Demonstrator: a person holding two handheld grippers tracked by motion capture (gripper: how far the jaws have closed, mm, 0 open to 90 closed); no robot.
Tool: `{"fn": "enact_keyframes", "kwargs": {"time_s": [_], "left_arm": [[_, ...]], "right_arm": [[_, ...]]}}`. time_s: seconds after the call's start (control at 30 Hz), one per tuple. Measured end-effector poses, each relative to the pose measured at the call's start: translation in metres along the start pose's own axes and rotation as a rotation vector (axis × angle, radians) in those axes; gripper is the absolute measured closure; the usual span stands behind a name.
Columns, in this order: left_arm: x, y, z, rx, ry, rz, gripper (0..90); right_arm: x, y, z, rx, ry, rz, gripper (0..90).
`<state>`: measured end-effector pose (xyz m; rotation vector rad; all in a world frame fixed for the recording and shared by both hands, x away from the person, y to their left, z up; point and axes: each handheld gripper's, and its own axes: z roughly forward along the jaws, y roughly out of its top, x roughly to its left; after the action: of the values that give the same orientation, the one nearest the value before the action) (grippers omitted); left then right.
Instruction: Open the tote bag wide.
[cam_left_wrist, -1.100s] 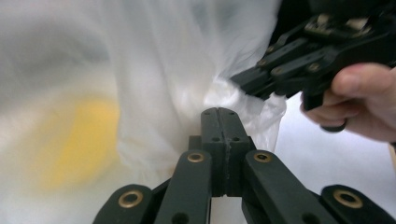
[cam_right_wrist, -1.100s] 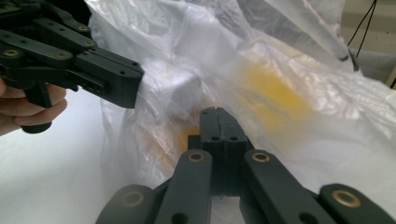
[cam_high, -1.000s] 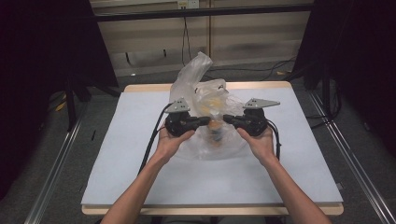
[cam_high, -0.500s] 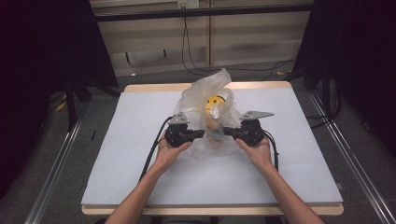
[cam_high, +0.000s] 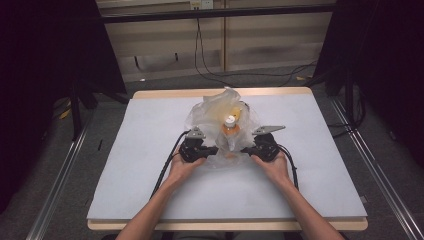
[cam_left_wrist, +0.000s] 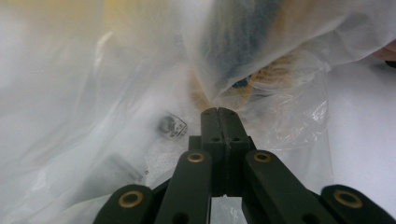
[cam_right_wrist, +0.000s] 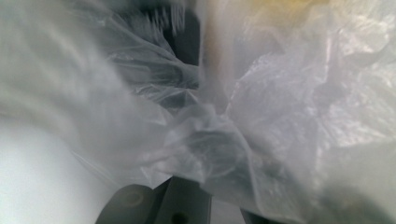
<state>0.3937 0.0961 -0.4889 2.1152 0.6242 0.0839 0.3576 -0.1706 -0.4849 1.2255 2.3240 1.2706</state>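
Left gripper (cam_high: 212, 150): jaws pressed together, pinching the plastic bag (cam_high: 210, 117).
Right gripper (cam_high: 246, 150): jaws buried in film, can't tell.
Bottle (cam_high: 229, 131): upright between them, probably being uncovered.

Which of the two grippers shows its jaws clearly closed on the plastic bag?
The left gripper: its jaws meet, pinching the bag. The right gripper's jaws are covered by plastic.

Pale table (cam_high: 125, 150), grey floor (cam_high: 60, 165), perhaps slatted wall (cam_high: 270, 37).
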Motion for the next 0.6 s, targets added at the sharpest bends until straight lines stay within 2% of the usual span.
{"fn": "enact_keyframes", "kwargs": {"time_s": [0.07,0.13,0.17,0.2,0.27,0.3,0.37,0.47,0.5,0.6], "left_arm": [[0.000,0.000,0.001,0.013,0.000,0.002,90.0],[-0.001,0.000,0.003,0.059,0.007,-0.001,90.0],[-0.003,-0.001,0.003,0.053,0.007,0.000,90.0],[-0.003,0.000,0.002,0.068,0.012,0.007,90.0],[-0.003,-0.002,0.001,0.061,0.000,0.000,90.0],[-0.002,-0.002,0.000,0.066,0.007,0.002,90.0],[-0.002,-0.004,-0.001,0.048,0.004,-0.004,90.0],[-0.003,-0.002,-0.007,0.025,0.007,0.001,90.0],[-0.006,0.000,-0.012,-0.002,-0.002,0.001,90.0],[-0.011,0.004,-0.019,-0.024,-0.007,0.016,90.0]], "right_arm": [[0.001,-0.002,0.002,0.016,-0.014,-0.006,90.0],[0.000,-0.004,0.005,0.037,-0.027,-0.015,90.0],[-0.001,-0.005,0.005,0.046,-0.030,-0.006,90.0],[-0.001,-0.005,0.005,0.041,-0.027,-0.005,90.0],[0.000,-0.005,0.005,0.047,-0.033,-0.017,90.0],[0.000,-0.006,0.004,0.045,-0.033,-0.017,90.0],[0.000,-0.006,0.003,0.034,-0.027,-0.018,90.0],[0.003,-0.004,-0.006,-0.041,0.019,-0.026,90.0],[0.005,-0.003,-0.010,-0.053,0.024,-0.031,90.0],[0.008,-0.001,-0.017,-0.072,0.032,-0.035,90.0]]}}
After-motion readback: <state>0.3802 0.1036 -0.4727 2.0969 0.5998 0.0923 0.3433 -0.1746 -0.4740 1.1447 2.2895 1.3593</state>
